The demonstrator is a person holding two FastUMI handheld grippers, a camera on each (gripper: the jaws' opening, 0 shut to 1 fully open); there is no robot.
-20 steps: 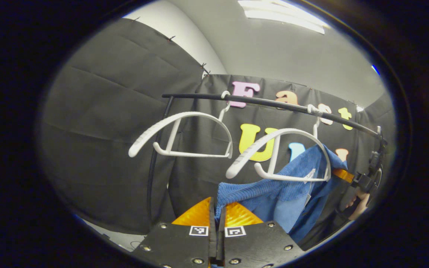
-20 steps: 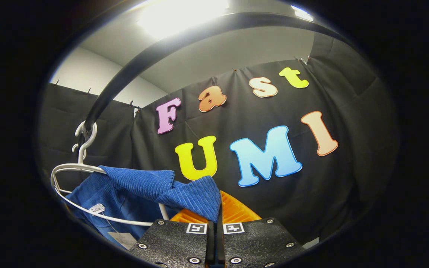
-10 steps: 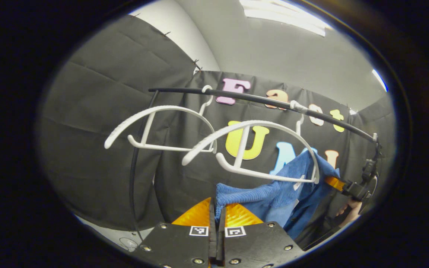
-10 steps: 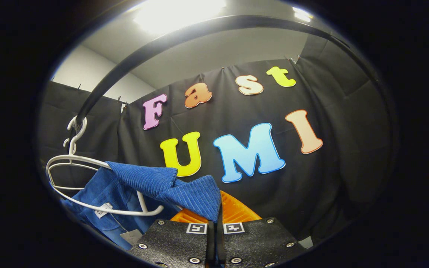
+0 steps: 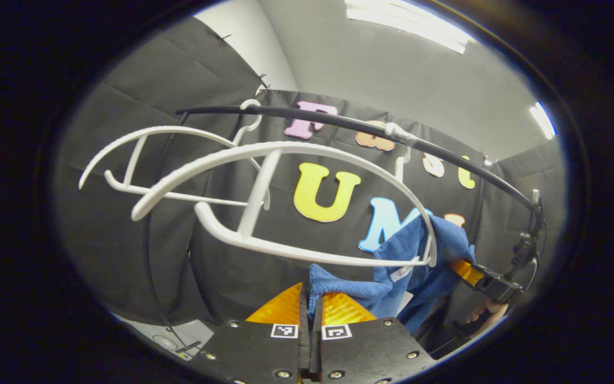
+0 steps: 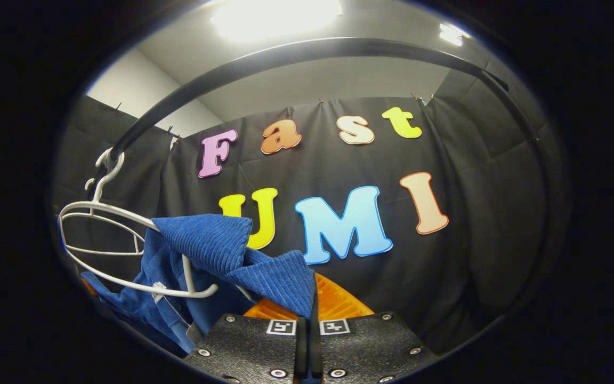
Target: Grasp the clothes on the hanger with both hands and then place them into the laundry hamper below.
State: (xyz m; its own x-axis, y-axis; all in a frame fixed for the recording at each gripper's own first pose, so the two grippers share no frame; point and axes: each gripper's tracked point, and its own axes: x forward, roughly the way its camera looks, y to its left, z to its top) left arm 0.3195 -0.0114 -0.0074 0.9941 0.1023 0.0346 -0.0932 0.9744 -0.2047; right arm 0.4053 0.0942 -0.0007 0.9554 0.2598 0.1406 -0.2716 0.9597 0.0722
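Blue ribbed knit garment (image 5: 408,269), half off a white plastic hanger (image 5: 285,202) on the black rail (image 5: 445,154), clenched by left gripper (image 5: 309,298) and right gripper (image 6: 311,298) fingers; risk: collar snagging the hanger, likely yanking it down.

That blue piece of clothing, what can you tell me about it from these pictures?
The blue garment is a ribbed, knit-looking fabric with a smoother inside and a small white tag. It hangs bunched and partly draped over one end of a white hanger. The left gripper pinches one edge and the right gripper pinches another.
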